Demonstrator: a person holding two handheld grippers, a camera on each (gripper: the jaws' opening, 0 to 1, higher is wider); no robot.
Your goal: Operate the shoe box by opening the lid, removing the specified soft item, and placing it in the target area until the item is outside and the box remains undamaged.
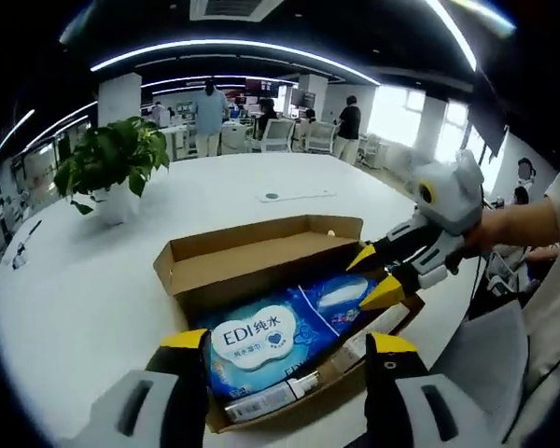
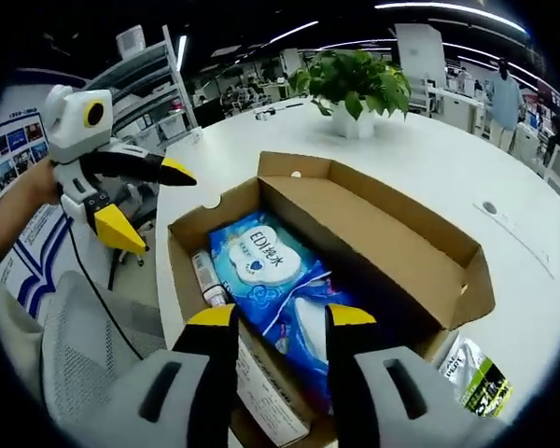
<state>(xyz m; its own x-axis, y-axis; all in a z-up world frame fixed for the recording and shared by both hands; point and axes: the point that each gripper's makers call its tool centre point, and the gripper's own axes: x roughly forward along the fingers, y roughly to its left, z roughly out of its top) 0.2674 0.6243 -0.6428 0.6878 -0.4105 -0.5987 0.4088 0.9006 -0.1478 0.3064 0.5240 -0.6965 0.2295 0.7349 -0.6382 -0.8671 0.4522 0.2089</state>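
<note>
Cardboard shoe box [image 2: 373, 233] lies open, the blue wet-wipes pack [image 2: 271, 271] inside beside a small tube, probably. Both tongs gape empty: right gripper [image 2: 271, 322] above the pack, left gripper [image 1: 289, 345] at the box's end. Pinch the pack's middle, lift clear of the walls.

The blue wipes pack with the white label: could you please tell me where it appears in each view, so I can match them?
Left gripper view: the blue wipes pack lies in the open cardboard box, lower centre, just above the left gripper.
Right gripper view: the pack lies in the box, centre, above the right gripper.
Shared landmark: the potted plant on the white table.
</note>
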